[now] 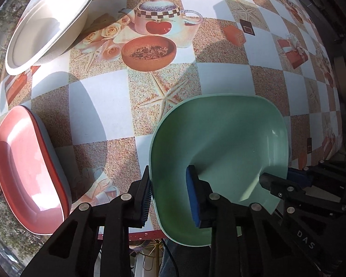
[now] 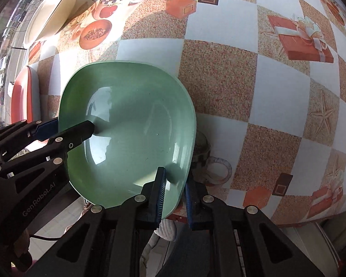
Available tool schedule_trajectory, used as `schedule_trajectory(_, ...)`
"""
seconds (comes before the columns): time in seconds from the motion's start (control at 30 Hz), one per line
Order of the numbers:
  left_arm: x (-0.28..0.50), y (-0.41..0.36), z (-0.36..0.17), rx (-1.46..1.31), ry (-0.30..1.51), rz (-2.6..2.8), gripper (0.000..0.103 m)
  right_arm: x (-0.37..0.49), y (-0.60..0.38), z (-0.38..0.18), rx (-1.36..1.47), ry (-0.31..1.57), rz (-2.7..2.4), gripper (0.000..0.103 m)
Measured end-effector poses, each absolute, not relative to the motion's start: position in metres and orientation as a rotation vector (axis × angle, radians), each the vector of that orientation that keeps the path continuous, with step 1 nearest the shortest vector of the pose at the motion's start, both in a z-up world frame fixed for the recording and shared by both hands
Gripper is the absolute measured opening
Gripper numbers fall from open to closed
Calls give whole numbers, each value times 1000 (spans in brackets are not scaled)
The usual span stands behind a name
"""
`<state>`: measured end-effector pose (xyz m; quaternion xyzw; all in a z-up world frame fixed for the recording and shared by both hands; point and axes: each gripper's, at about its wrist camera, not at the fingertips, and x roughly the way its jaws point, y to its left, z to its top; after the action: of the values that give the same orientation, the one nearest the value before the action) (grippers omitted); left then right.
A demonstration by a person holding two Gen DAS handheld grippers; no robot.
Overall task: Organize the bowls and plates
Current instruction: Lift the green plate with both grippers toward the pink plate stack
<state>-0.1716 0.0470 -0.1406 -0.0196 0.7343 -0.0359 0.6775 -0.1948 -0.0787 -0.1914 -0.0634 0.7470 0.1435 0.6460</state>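
A pale green, rounded-square bowl is over the near edge of the patterned table. My left gripper is shut on its left rim, with one pad inside the bowl and one outside. In the right wrist view the same gripper shows at the left. My right gripper is shut on the opposite rim; in the left wrist view it shows at the right. I cannot tell whether the bowl touches the table.
A pink plate lies at the table's left edge. A white bowl stands farther back on the left. The tablecloth's teapot and bowl pictures are only prints. The table's near edge runs just under the grippers.
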Motion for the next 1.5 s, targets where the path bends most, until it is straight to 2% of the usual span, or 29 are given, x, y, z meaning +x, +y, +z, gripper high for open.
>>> schedule_trajectory(0.37,-204,46,-129,11,1640,-148,31,-210,-52,-194,-83,1767,302,17)
schedule_trajectory(0.97,-204,80,-86,-37,1525,-116,31,-195,20,-137,-179,1665,322,17)
schedule_trajectory(1.5,-207,130,-64,-122,1444,30,31,-192,97,-109,-313,1615,439,17)
